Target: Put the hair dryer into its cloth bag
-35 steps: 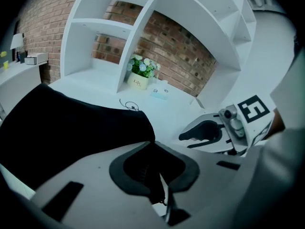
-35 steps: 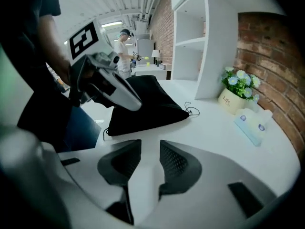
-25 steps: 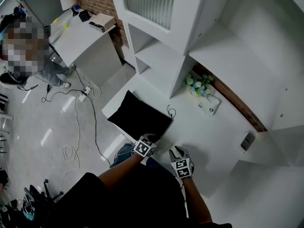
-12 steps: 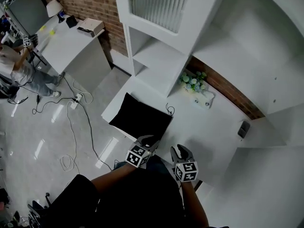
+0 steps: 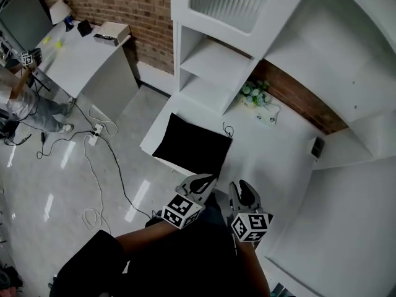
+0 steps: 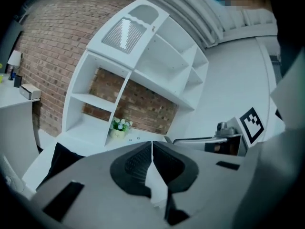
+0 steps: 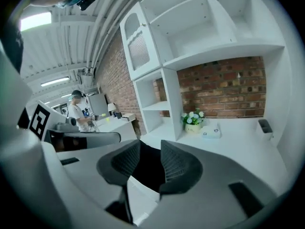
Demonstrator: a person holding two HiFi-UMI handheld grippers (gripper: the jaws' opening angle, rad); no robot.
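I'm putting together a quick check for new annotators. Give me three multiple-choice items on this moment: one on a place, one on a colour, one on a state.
1. Where is the cloth bag?
A. hung on a hook
B. flat on the white counter
C. inside a drawer

2. What colour is the cloth bag?
A. black
B. red
C. white

3. How do the jaws of the right gripper stand?
A. clamped on the bag
B. apart, with nothing between them
C. pressed fully together

Answers:
1 B: the head view shows the bag lying flat near the counter's left edge, below the shelves.
2 A: it is plain black against the white surface.
3 B: the right gripper view shows a clear gap between the pads, with the bag only in the background.
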